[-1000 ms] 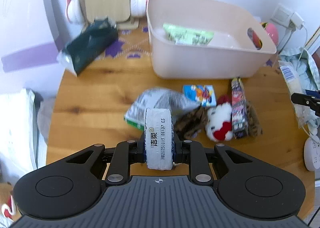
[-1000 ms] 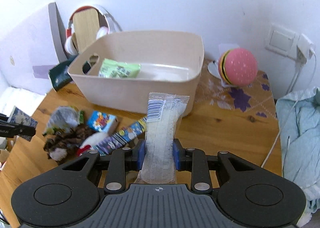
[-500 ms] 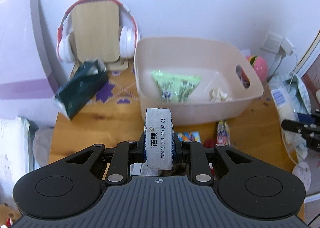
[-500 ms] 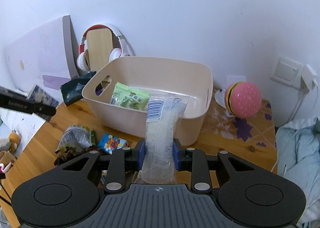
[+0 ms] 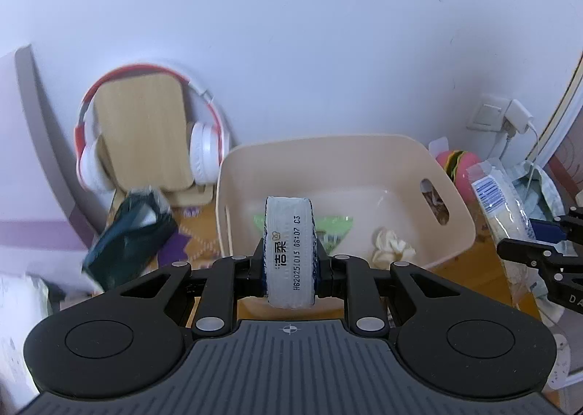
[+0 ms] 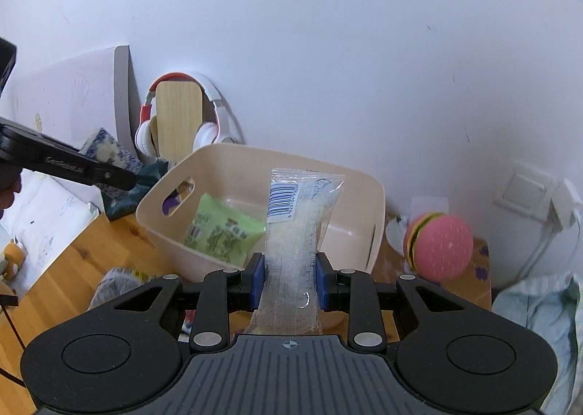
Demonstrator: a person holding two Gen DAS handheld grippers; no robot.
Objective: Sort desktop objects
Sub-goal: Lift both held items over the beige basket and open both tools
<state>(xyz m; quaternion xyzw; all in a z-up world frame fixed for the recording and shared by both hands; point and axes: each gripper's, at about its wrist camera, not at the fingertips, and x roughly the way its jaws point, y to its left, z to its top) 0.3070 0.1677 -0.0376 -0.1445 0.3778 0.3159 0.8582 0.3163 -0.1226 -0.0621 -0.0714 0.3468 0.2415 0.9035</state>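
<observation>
My left gripper point(image 5: 289, 269) is shut on a white tissue pack point(image 5: 289, 251) with blue print, held at the near rim of the beige bin point(image 5: 452, 192). My right gripper point(image 6: 290, 278) is shut on a clear plastic packet point(image 6: 297, 233) with a barcode, held before the same bin point(image 6: 377, 203). In the bin lie a green snack bag point(image 6: 222, 229) and a crumpled cream wad point(image 5: 391, 245). The right gripper with its packet point(image 5: 504, 211) shows at the right edge of the left wrist view. The left gripper point(image 6: 65, 163) shows at the left of the right wrist view.
Red-and-white headphones point(image 5: 204, 149) hang on a wooden stand point(image 5: 142, 138) at the back left. A dark green pouch point(image 5: 127, 243) lies beside the bin. A pink burger toy point(image 6: 441, 247) sits right of the bin. A wall socket with charger point(image 6: 539, 192) is behind it. Loose items point(image 6: 116, 280) lie on the wooden table point(image 6: 62, 276).
Both grippers have risen and moved toward the bin with their packs. The loose items on the table have dropped out of the left wrist view.
</observation>
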